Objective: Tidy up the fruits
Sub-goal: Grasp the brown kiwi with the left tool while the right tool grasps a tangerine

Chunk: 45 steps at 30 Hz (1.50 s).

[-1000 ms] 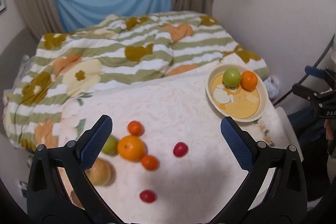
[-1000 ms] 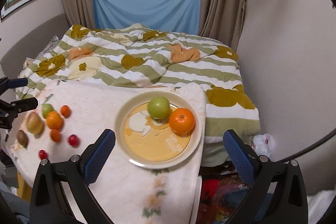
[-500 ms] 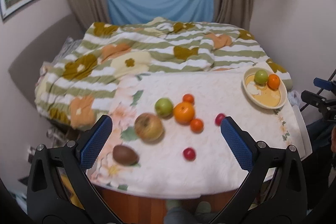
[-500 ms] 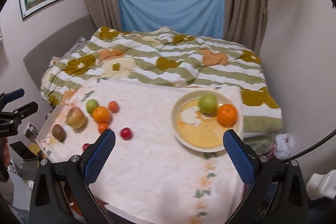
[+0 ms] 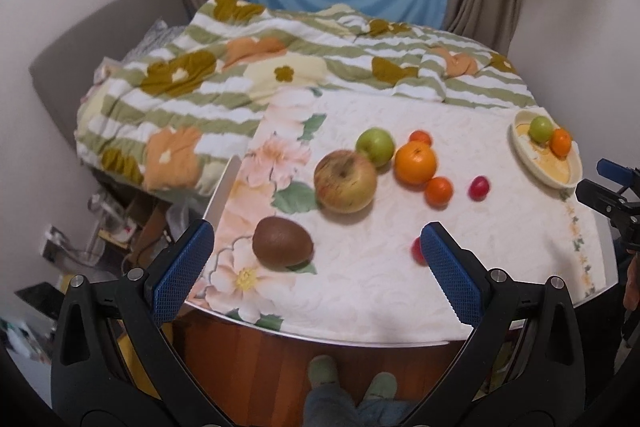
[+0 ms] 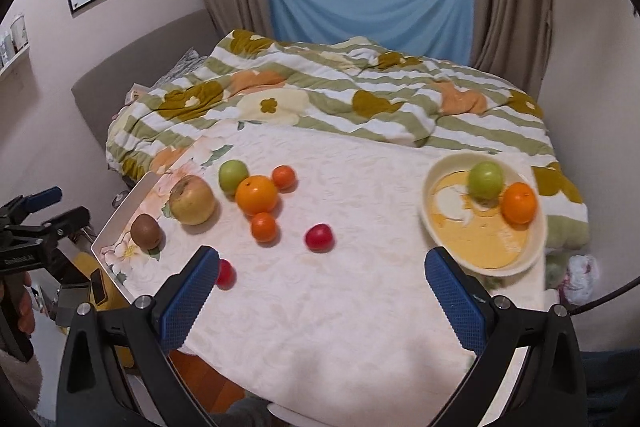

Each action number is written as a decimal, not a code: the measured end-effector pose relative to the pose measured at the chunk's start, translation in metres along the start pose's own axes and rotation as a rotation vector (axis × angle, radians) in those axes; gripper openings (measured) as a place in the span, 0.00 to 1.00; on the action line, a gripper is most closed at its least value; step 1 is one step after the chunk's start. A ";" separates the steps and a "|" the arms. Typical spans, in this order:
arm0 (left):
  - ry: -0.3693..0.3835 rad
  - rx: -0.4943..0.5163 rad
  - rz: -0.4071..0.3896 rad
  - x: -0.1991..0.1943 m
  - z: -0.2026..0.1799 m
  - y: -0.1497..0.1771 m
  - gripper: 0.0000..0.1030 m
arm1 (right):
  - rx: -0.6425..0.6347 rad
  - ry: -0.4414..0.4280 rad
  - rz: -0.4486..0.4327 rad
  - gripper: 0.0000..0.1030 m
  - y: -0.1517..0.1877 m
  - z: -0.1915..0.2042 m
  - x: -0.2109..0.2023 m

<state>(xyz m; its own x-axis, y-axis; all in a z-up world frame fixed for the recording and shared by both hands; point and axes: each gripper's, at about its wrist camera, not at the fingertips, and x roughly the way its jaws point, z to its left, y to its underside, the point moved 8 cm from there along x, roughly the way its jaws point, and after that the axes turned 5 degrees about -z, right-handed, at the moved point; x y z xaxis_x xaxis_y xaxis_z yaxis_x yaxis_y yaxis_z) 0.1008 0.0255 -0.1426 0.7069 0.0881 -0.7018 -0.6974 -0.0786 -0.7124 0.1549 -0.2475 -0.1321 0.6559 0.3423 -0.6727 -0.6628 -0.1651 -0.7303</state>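
Note:
Loose fruit lies on the white floral tablecloth (image 5: 380, 279): a brown kiwi (image 5: 283, 243), a large yellow-red apple (image 5: 345, 181), a green apple (image 5: 375, 145), a big orange (image 5: 415, 163), two small tangerines (image 5: 439, 191) and two red cherry tomatoes (image 5: 479, 187). A cream plate (image 6: 532, 251) at the table's right end holds a green apple (image 6: 485, 180) and an orange (image 6: 519, 203). My left gripper (image 5: 316, 271) hangs open above the front edge, near the kiwi. My right gripper (image 6: 324, 297) is open too, over bare cloth between the loose fruit and the plate.
A bed with a striped flowered duvet (image 6: 320, 103) runs behind the table, under a window with a blue cloth. Clutter sits on the floor to the left (image 5: 100, 227). A person's slippered feet (image 5: 352, 379) show below the table's front edge.
Both grippers have pulled back and up from the table, so more of it shows. The left view swung left and now takes in the apple and kiwi. No fruit moved.

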 end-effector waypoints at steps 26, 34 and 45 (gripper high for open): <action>0.072 0.040 0.147 0.127 0.036 0.057 0.88 | 0.054 0.029 0.162 0.91 0.028 0.064 0.128; 0.087 0.101 0.179 0.138 0.028 0.066 0.72 | 0.054 0.025 0.198 0.79 0.033 0.069 0.146; 0.112 0.108 0.191 0.138 0.030 0.064 0.70 | 0.034 0.046 0.218 0.61 0.026 0.066 0.164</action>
<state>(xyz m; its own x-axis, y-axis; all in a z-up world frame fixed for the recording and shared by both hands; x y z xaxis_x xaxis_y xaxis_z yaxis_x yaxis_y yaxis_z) 0.1496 0.0624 -0.2848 0.5653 -0.0291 -0.8244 -0.8241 0.0238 -0.5659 0.2213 -0.1350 -0.2536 0.5112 0.2594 -0.8194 -0.8019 -0.1991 -0.5633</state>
